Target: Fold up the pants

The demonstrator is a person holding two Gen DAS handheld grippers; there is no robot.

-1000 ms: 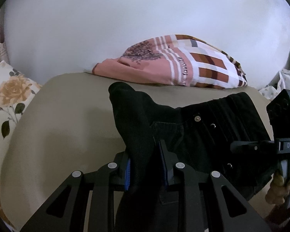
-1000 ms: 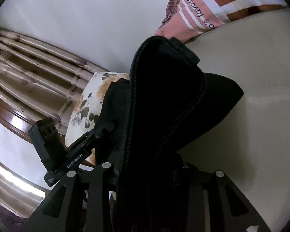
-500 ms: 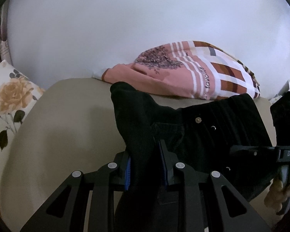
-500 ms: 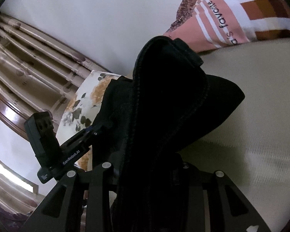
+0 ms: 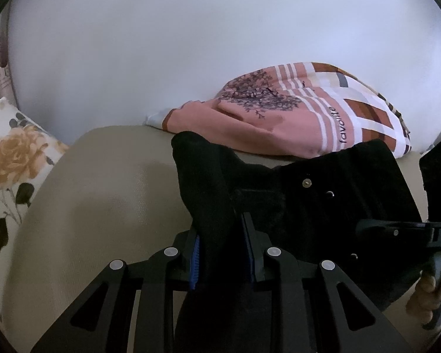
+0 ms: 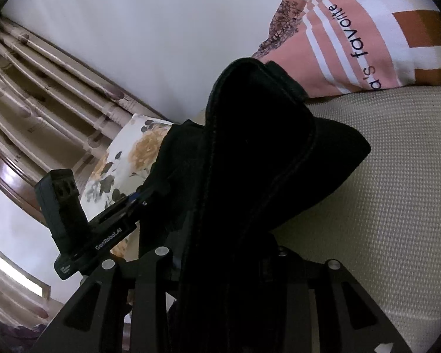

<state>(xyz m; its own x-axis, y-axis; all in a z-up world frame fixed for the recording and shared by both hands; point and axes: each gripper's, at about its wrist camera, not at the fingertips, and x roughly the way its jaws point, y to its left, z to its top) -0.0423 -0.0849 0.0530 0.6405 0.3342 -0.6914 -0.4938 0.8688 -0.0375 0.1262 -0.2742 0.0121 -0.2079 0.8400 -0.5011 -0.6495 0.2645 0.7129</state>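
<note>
The black pants hang between both grippers above a beige bed surface. My left gripper is shut on one end of the waistband, with blue pads against the cloth. My right gripper is shut on the other end of the waistband; its fingertips are hidden by the black cloth. The right gripper shows at the right edge of the left wrist view. The left gripper shows at the left of the right wrist view.
A pink and brown patterned pillow lies at the back by the white wall. A floral pillow is at the left. A wooden headboard with rails stands beyond it. The beige surface lies under the pants.
Both grippers have carried the pants toward the pink pillow, which looks larger and closer in both views. The grip on the waistband is unchanged.
</note>
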